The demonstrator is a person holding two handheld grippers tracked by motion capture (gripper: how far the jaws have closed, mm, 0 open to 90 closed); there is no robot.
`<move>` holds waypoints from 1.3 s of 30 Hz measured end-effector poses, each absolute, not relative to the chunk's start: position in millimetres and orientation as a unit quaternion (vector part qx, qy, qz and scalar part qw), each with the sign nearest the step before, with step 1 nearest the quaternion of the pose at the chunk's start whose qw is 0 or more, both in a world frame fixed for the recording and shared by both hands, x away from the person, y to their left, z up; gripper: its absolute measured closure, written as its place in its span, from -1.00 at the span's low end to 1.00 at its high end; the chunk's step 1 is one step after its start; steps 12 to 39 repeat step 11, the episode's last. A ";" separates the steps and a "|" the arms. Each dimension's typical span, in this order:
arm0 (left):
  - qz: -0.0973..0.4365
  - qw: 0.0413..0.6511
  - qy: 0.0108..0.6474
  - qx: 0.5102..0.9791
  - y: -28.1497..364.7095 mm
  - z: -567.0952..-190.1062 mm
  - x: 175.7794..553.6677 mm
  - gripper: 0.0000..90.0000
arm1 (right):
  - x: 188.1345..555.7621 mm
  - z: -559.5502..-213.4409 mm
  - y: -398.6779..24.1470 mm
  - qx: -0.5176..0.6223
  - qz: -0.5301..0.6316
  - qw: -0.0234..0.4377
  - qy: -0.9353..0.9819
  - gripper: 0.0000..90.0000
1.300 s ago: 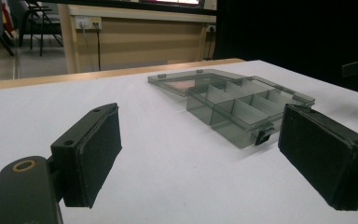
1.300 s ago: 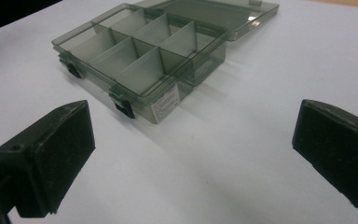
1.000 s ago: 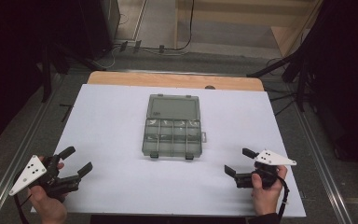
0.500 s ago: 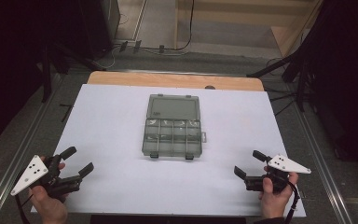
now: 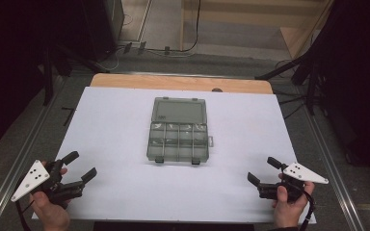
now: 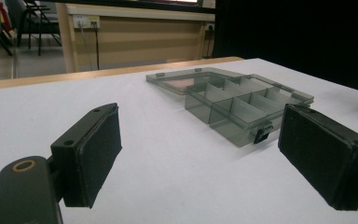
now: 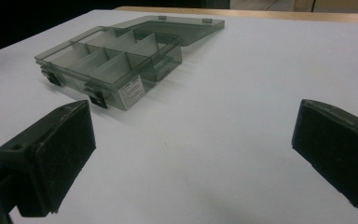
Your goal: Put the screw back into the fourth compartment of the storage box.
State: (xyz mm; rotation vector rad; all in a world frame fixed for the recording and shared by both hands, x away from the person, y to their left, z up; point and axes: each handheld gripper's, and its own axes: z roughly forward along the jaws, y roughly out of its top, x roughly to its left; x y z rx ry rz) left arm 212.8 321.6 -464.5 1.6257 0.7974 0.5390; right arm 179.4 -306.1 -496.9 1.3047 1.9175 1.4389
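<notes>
- A smoky, see-through compartment box (image 5: 178,129) is seen at the middle of the white desk (image 5: 111,125), its lid folded open and lying flat toward the far edge.
- The tray part lies on the near side; its dividers are visible, and no contents can be made out in the compartments.
- Two dark latches (image 5: 196,161) hang at the near rim of the tray, and a small label is seen on its right side wall in the right gripper view.
- The left claw (image 5: 78,167) is held over the near left corner of the desk, its jaws spread wide and holding nothing.
- The right claw (image 5: 261,171) is held over the near right corner, likewise spread wide and empty.
- Compared with a second ago, the right claw has been drawn back toward the near edge and a little to the right; the left claw has barely moved.
- The box has stayed where it was, with the lid open throughout.
- Both claws are well apart from the box, with bare desk between.
- This is judged to be a resting stance: no contact has been made yet, and work on the box is not yet under way.
- A reach forward toward the middle would be needed from either claw before the lid or latches could be touched.
</notes>
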 end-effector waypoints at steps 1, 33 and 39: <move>0.231 0.586 0.342 0.697 321.5 -464.5 212.9 -0.70 | 179.4 -496.9 -306.1 0.468 0.516 0.205 0.688 -1.00; 0.231 0.585 0.341 0.698 320.3 -464.9 213.5 -0.70 | 181.0 -499.0 -305.8 0.471 0.515 0.203 0.687 -1.00; 0.231 0.585 0.341 0.698 320.3 -464.9 213.5 -0.70 | 181.0 -499.0 -305.8 0.471 0.515 0.203 0.687 -1.00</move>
